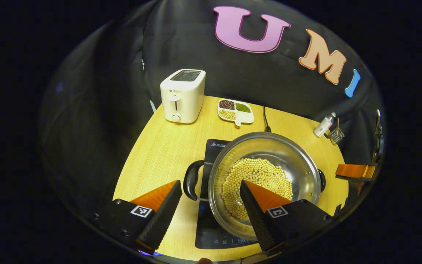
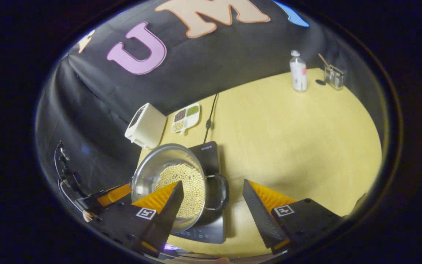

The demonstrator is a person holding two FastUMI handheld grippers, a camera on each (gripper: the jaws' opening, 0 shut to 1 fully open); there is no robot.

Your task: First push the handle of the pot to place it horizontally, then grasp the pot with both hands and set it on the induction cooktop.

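A steel pot (image 1: 269, 154) holding yellow beans stands on the black induction cooktop (image 1: 215, 146), its two black handles pointing left and right. In the left gripper view, my left gripper (image 1: 211, 205) is open, and the pot's left handle (image 1: 192, 179) lies between and just beyond its fingers, untouched. The right gripper's finger (image 1: 355, 171) shows past the pot's far handle. In the right gripper view, my right gripper (image 2: 213, 205) is open around the pot's other handle (image 2: 219, 192), with the pot (image 2: 152, 168) and the cooktop (image 2: 208, 152) to its left.
A white toaster (image 1: 182, 96) and a divided dish of beans (image 1: 235, 110) stand at the back of the wooden table (image 1: 159, 146). The cooktop's cable (image 1: 266, 119) runs backwards. A small bottle (image 2: 298, 73) and a glass holder (image 2: 333, 76) stand far right.
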